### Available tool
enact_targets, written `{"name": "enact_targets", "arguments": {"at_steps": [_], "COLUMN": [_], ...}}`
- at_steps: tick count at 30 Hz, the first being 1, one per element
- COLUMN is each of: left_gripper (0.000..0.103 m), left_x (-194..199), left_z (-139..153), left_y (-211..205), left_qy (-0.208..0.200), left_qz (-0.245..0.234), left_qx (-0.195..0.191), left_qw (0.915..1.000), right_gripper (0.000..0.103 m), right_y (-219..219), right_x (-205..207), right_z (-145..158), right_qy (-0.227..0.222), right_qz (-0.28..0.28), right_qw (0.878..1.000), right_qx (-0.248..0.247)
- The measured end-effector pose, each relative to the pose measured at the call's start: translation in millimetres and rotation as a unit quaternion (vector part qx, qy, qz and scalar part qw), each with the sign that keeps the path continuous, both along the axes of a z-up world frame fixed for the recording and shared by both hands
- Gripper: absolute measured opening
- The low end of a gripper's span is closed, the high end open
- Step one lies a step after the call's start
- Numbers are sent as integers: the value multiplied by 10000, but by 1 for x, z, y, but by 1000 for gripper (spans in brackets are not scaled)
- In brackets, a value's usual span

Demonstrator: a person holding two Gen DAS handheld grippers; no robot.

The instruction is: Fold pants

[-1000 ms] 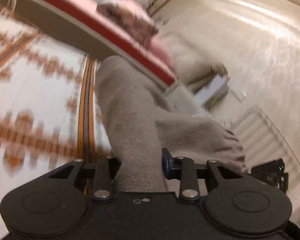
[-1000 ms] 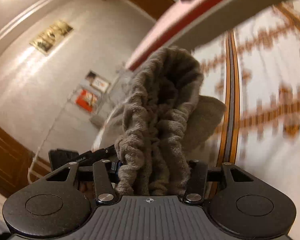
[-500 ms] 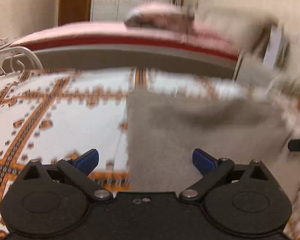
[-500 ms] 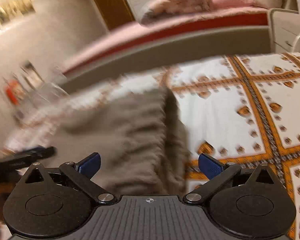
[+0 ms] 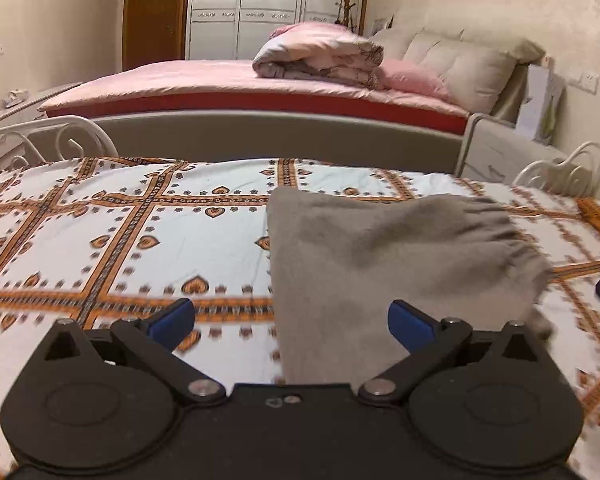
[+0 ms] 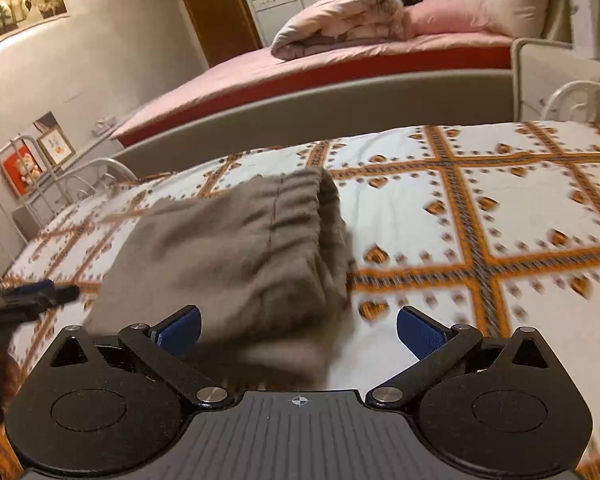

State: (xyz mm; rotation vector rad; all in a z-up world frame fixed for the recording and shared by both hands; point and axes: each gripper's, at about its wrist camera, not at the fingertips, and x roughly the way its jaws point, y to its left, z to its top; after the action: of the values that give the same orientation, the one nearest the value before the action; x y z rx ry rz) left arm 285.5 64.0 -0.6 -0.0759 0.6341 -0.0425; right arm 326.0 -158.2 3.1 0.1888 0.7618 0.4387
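The grey pants [image 5: 384, 264] lie folded into a compact bundle on the patterned bedspread [image 5: 120, 240]. The elastic waistband is at the bundle's right end in the left wrist view. In the right wrist view the pants [image 6: 236, 252] lie ahead and left, with the gathered waistband on top. My left gripper [image 5: 290, 320] is open and empty, its blue pads spread just in front of the bundle's near edge. My right gripper [image 6: 298, 330] is open and empty at the bundle's near right corner. The left gripper's tip [image 6: 32, 296] shows at the far left.
The white and orange bedspread [image 6: 480, 220] stretches out around the pants. A second bed with a pink sheet [image 5: 228, 80], a folded quilt [image 5: 320, 56] and pillows stands behind. White metal bed rails [image 5: 48, 136] and a nightstand [image 5: 500, 148] flank it.
One second ago both grippers were shut on the pants and held them up. They have let go and opened, and the pants now lie folded on the bedspread.
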Motion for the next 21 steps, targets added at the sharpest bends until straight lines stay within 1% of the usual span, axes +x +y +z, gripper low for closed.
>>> {"name": "enact_targets", "arguments": {"at_steps": [2, 5, 7, 11, 12, 14, 16, 18, 21], "left_gripper": [97, 97, 97, 97, 97, 97, 97, 97, 97], "left_x": [-28, -69, -91, -133, -143, -161, -177, -192, -212], "left_z": [9, 20, 25, 33, 34, 36, 37, 39, 42], "left_y": [0, 0, 0, 2, 2, -1, -4, -8, -13], "left_qy": [-74, -267, -348, -503, -542, -626, -686, -803, -916], "left_qz": [2, -43, -38, -1, 15, 69, 75, 82, 72], "left_qx": [-5, 14, 26, -14, -19, -18, -25, -1, 43], "left_qw": [10000, 9996, 9994, 9987, 9985, 9980, 9976, 9967, 9958], "right_gripper": [103, 103, 103, 103, 103, 103, 103, 103, 103], "right_y": [2, 12, 14, 15, 16, 19, 22, 20, 22], "right_x": [-33, -81, -111, -167, -180, -209, -230, -241, -255], "right_z": [10, 22, 23, 20, 22, 33, 38, 39, 41], "right_qy": [-146, -565, -748, -909, -1046, -1466, -1685, -1673, -1705], "right_qz": [-87, -159, -177, -227, -323, -342, -423, -455, -483], "right_qw": [9988, 9918, 9883, 9869, 9856, 9815, 9784, 9803, 9806], "right_qx": [-465, -1133, -1320, -1316, -1288, -1186, -1121, -950, -836]}}
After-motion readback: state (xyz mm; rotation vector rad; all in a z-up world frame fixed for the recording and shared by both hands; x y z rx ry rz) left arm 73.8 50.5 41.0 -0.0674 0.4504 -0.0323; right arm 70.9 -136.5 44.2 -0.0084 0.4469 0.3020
